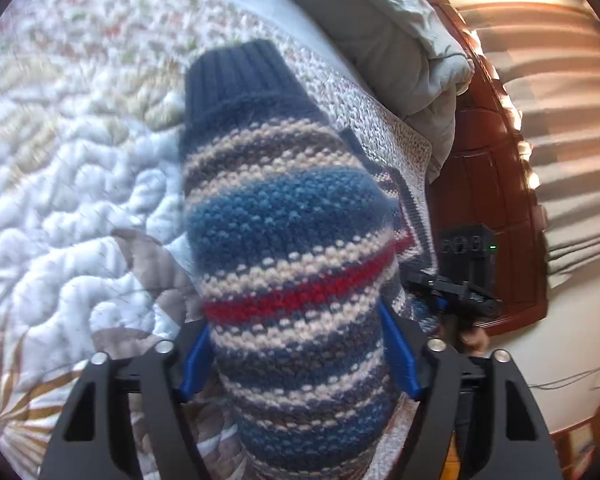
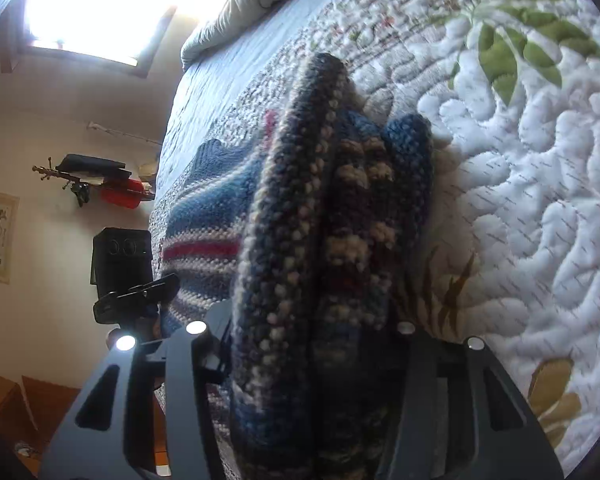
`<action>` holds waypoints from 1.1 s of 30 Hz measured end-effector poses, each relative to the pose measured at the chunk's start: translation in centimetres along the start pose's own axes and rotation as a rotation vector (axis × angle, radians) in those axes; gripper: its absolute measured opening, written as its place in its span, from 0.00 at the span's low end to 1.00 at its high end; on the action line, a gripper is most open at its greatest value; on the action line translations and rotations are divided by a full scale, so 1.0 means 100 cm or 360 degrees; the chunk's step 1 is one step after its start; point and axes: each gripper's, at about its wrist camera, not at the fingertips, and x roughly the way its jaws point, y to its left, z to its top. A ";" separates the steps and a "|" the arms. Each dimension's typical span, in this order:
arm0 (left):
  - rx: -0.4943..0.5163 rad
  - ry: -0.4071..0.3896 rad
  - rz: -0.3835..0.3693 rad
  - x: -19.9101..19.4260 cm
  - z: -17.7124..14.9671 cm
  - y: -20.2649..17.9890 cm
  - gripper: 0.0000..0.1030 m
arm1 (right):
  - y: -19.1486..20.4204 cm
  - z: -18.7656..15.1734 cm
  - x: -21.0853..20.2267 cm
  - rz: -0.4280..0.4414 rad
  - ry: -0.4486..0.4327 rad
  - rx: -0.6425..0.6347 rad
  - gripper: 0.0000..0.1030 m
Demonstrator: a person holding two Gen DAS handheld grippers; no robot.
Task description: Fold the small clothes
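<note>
On my left view the left gripper (image 1: 300,356) has a striped knit sweater (image 1: 284,216) bunched between its blue fingers (image 1: 398,356); the jaws stand fairly wide, and both pads press the wool, so it is gripping the sweater; the part it holds rises toward the camera, with a navy ribbed cuff (image 1: 240,76) at the far end, blue, cream and grey bands below it and one red stripe (image 1: 300,296) across; the wool is a little blurred. The rest of the sweater lies on the quilt (image 1: 60,184), a white stitched one with leaf prints; a grey duvet (image 1: 400,32) is heaped at the far edge beside a dark wood bed board (image 1: 496,184). The right gripper (image 1: 452,292) shows at the right of that view, past the sweater.

On my right view the right gripper (image 2: 312,360) is narrower and clamps a thick fold of the same sweater (image 2: 332,208); the layers stand on edge between the arms and hide the pads; the body of the sweater spreads flat to the left, on the quilt (image 2: 540,200). The left gripper (image 2: 136,296) shows at the left, near the sweater's edge; a bright window (image 2: 96,4) is above.
</note>
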 end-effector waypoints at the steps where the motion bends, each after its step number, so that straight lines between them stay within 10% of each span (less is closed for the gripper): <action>1: 0.0008 -0.0009 0.0013 -0.004 -0.001 -0.004 0.66 | 0.007 -0.002 -0.003 -0.0002 -0.0016 -0.0010 0.43; 15: 0.0107 -0.0112 0.0152 -0.172 -0.112 -0.026 0.66 | 0.164 -0.129 0.027 0.0145 -0.0082 -0.0186 0.42; 26: -0.0073 -0.0194 0.0209 -0.273 -0.264 0.060 0.65 | 0.241 -0.284 0.131 0.0198 0.0055 -0.0208 0.42; 33: -0.0126 -0.0235 0.0186 -0.289 -0.310 0.108 0.65 | 0.262 -0.327 0.178 0.0154 0.0120 -0.0235 0.42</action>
